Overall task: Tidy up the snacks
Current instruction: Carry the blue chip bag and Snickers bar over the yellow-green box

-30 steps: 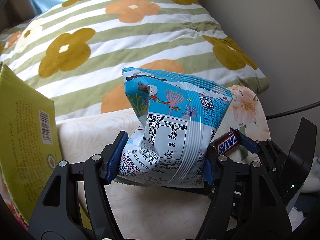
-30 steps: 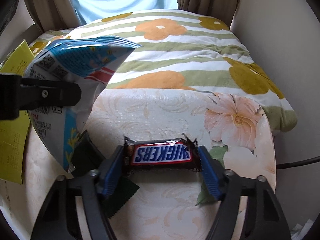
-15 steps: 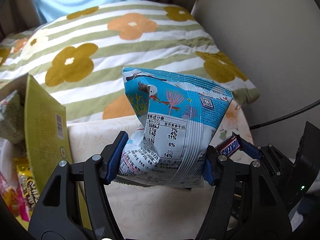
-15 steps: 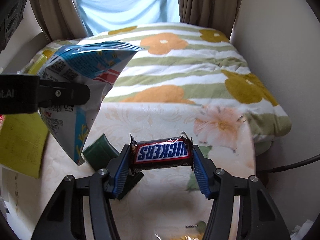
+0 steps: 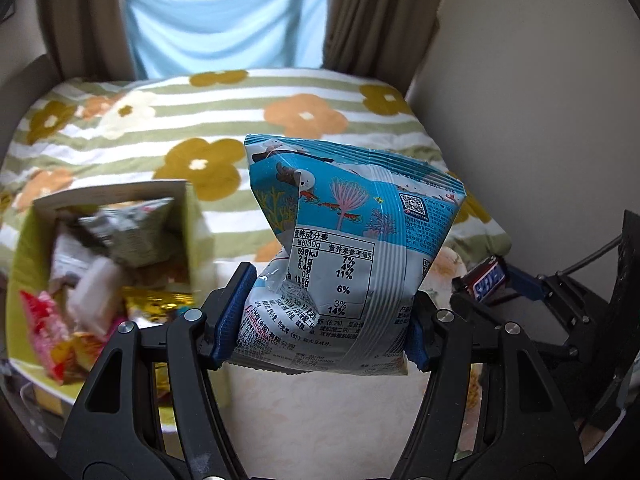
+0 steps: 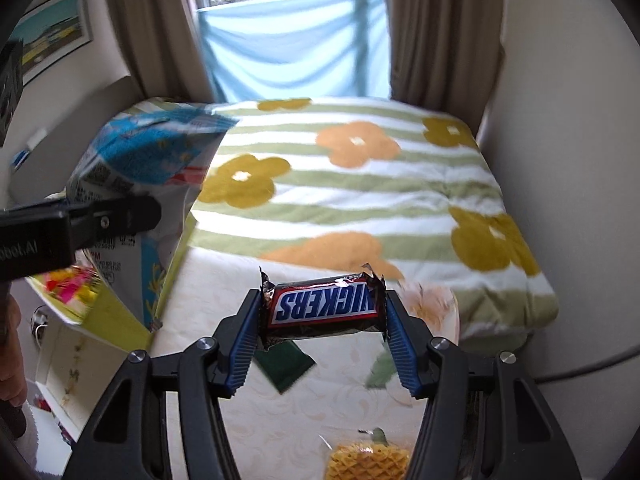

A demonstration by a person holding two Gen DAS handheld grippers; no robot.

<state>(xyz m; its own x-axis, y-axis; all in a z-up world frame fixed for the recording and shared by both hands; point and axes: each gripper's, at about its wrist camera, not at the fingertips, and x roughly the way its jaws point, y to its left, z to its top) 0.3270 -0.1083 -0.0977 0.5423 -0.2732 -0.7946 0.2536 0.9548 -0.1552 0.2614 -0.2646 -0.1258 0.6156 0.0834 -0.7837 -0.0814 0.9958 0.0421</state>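
A blue snack bag [image 5: 352, 240] with sea-creature print hangs upright in the air, and my left gripper [image 5: 326, 328] is shut on its lower part. The same bag [image 6: 148, 152] shows at the left of the right wrist view, with a left finger [image 6: 116, 216] across it. My right gripper [image 6: 323, 320] is shut on a Snickers bar [image 6: 326, 306], which is held endwise between the blue pads above the table. In the left wrist view, the bar [image 5: 486, 284] appears at the right. A yellow-green box [image 5: 192, 232] holding several snack packets stands open below and to the left.
A table with a cream floral cloth [image 6: 224, 280] carries a dark green wrapper [image 6: 284, 364] and a yellow packet [image 6: 368, 464]. Behind it lies a bed with a striped flowered blanket [image 6: 360, 184]. A wall closes the right side. A hand [image 6: 10, 344] shows at the left edge.
Both grippers have risen, carrying the bag and the Snickers up off the table. The right pads closed in tighter on the bar. The open top of the box has come into view.
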